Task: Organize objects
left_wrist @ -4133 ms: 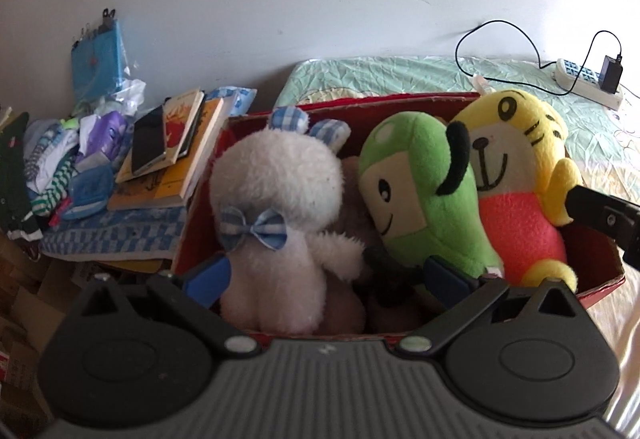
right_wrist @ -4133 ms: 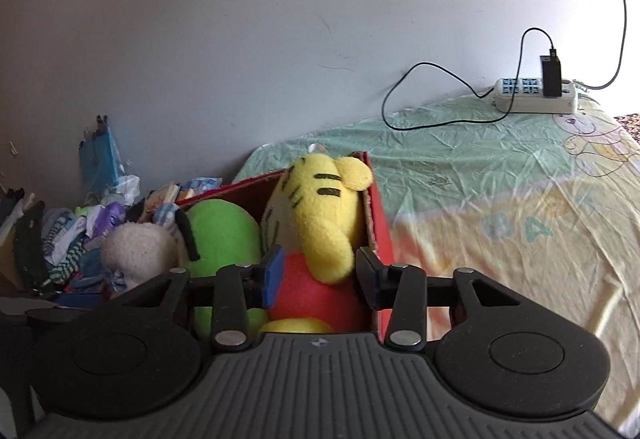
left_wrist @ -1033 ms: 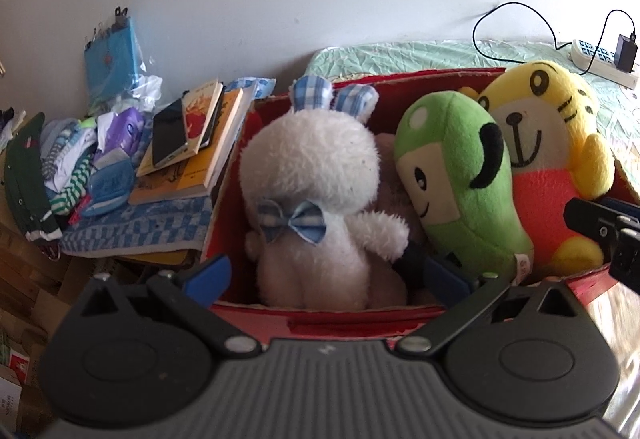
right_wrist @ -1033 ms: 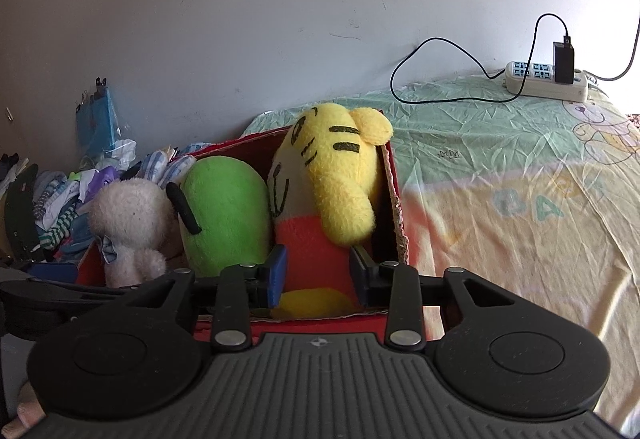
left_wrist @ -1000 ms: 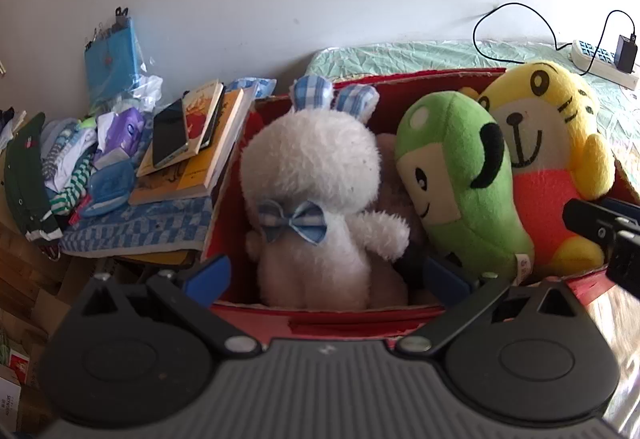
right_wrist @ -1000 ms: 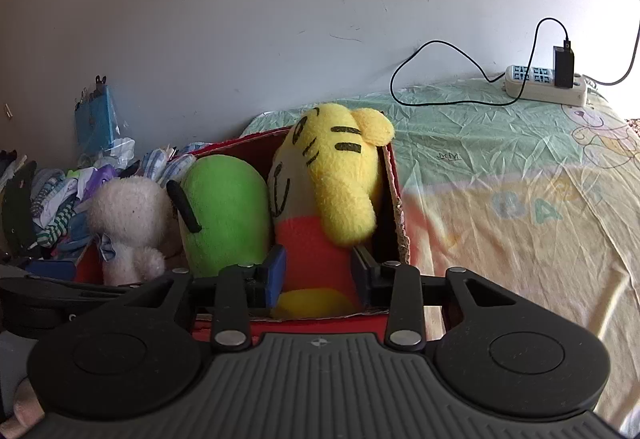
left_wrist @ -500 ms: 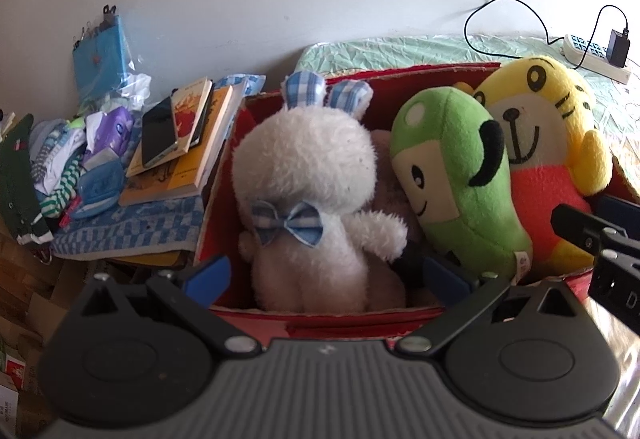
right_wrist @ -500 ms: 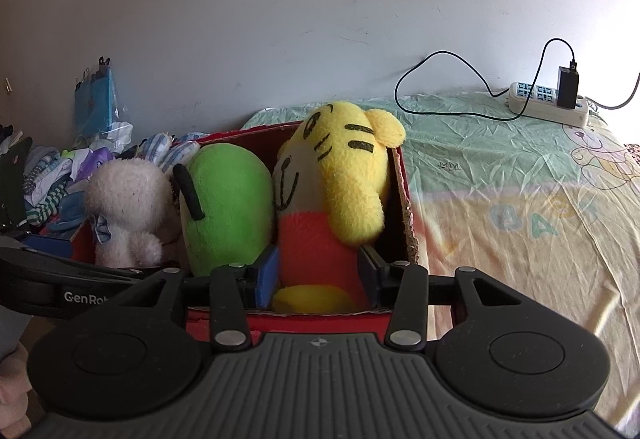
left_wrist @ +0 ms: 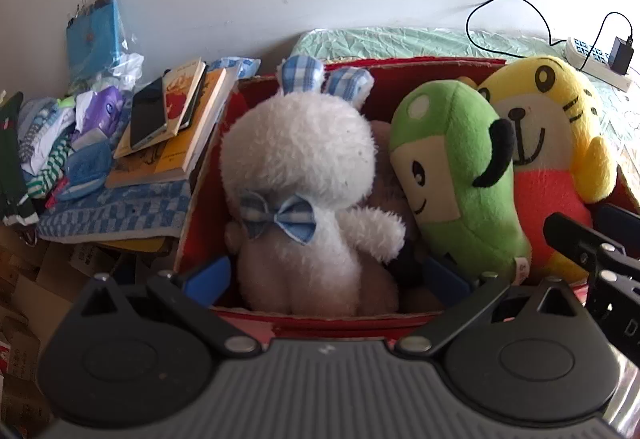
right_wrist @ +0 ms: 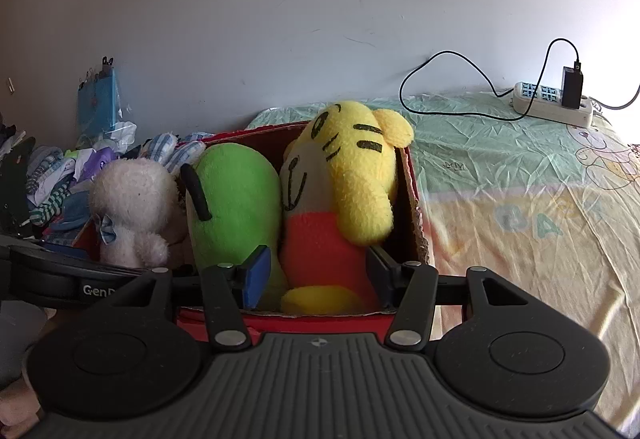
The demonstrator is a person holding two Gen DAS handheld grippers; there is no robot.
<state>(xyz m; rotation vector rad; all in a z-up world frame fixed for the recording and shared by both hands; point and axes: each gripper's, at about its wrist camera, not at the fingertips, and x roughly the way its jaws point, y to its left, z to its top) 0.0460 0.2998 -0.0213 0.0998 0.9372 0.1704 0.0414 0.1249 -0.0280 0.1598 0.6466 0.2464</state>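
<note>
An open red box (left_wrist: pixel 400 63) holds a white bunny (left_wrist: pixel 296 159), a green plush (left_wrist: pixel 452 159) and a yellow tiger (left_wrist: pixel 536 119) upright side by side. My left gripper (left_wrist: pixel 326 275) stands wide open at the box's near wall, with the bunny's bottom between its blue pads and gaps on both sides. In the right wrist view my right gripper (right_wrist: pixel 318 275) straddles the lower body of the tiger (right_wrist: pixel 352 167), next to the green plush (right_wrist: pixel 236 199). Its jaws are opening and the pads stand off the tiger. The box (right_wrist: pixel 416 207) sits on the bed.
Books (left_wrist: pixel 180 131) with a phone (left_wrist: pixel 148 115) on top lie left of the box on a blue checked cloth. A pile of clothes (left_wrist: pixel 52 143) is further left. A power strip (right_wrist: pixel 552 103) with a cable lies on the bed sheet (right_wrist: pixel 520 199) by the wall.
The right gripper's jaws have spread apart from a tight hold on the yellow tiger's lower body. The left gripper stays wide around the bunny.
</note>
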